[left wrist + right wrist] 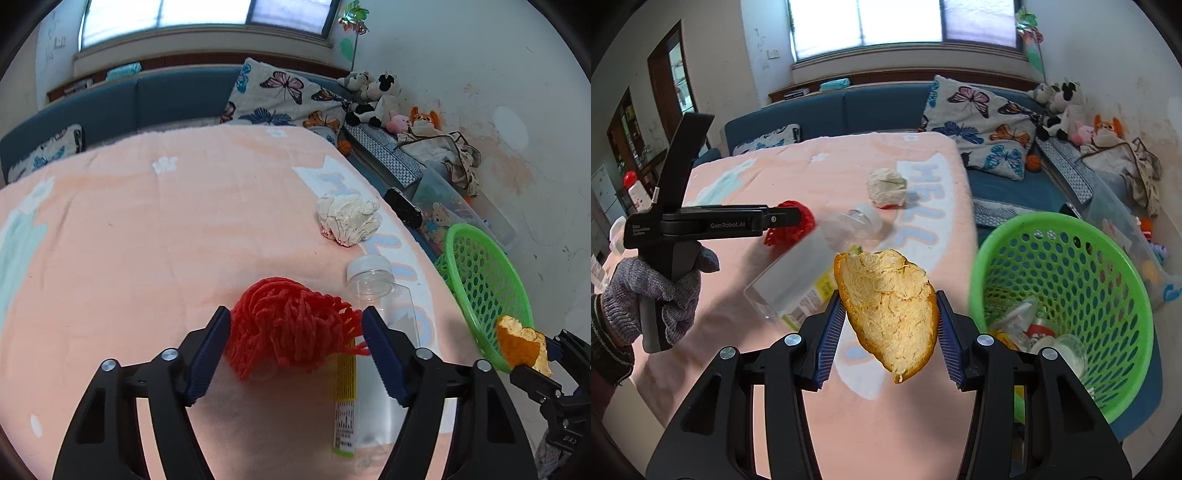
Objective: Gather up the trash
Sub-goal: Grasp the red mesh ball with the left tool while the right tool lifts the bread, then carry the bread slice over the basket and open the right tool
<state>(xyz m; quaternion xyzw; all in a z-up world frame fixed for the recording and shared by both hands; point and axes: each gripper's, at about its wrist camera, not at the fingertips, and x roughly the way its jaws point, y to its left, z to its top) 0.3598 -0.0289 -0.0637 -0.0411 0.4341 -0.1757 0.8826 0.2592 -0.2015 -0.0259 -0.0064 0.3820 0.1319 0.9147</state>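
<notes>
Right gripper (891, 332) is clamped on a curved piece of orange peel (890, 314), held in the air over the table edge, just left of the green perforated plastic basket (1137, 295). Risk: the peel is pinched at its edges only, so it could pivot or slip out and land on the peach blanket (894, 424) short of the rim.

Left gripper (295, 332) stands spread around the red yarn bundle (288, 325), pads not pressing. Risk: loose strands snag or trail on closing, and the right jaw sits close to the clear plastic bottle (380, 295) lying beside the yarn, so it could knock or pinch the bottle as well.
</notes>
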